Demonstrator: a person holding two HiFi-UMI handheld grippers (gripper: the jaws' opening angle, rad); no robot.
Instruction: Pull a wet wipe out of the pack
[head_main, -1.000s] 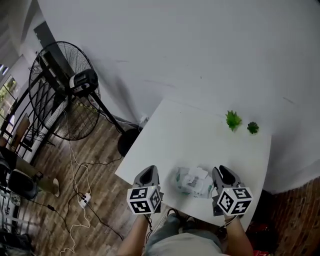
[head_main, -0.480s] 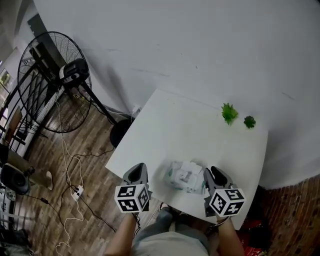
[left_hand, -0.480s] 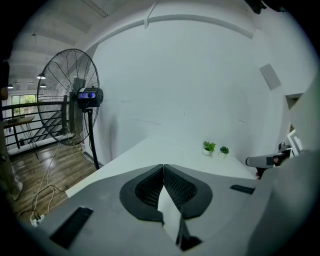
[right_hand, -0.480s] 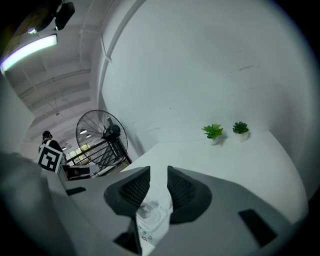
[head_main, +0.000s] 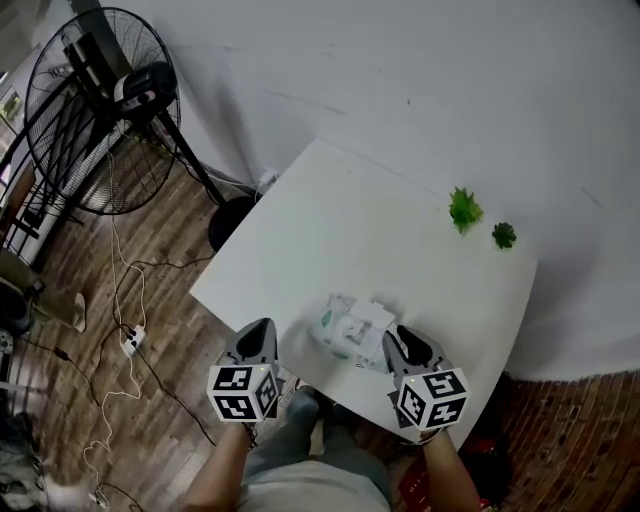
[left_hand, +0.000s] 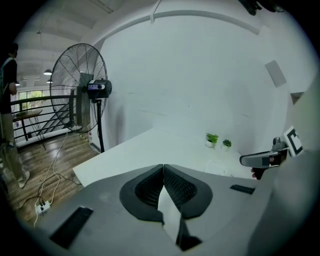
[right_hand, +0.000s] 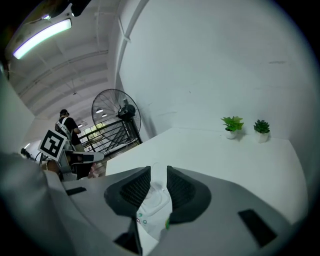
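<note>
The pack (head_main: 350, 328) is lying on the tabletop (head_main: 370, 240), low in the middle of the head view. The right tool (right_hand: 158, 172) is hovering just at the pack's right end, jaws parted, with the pack showing through the gap. The left tool (left_hand: 163, 168) is hanging lower left of the pack, apart from it, jaws pressed together on nothing. A plant (head_main: 463, 212) is standing on the tabletop's upper right.
</note>
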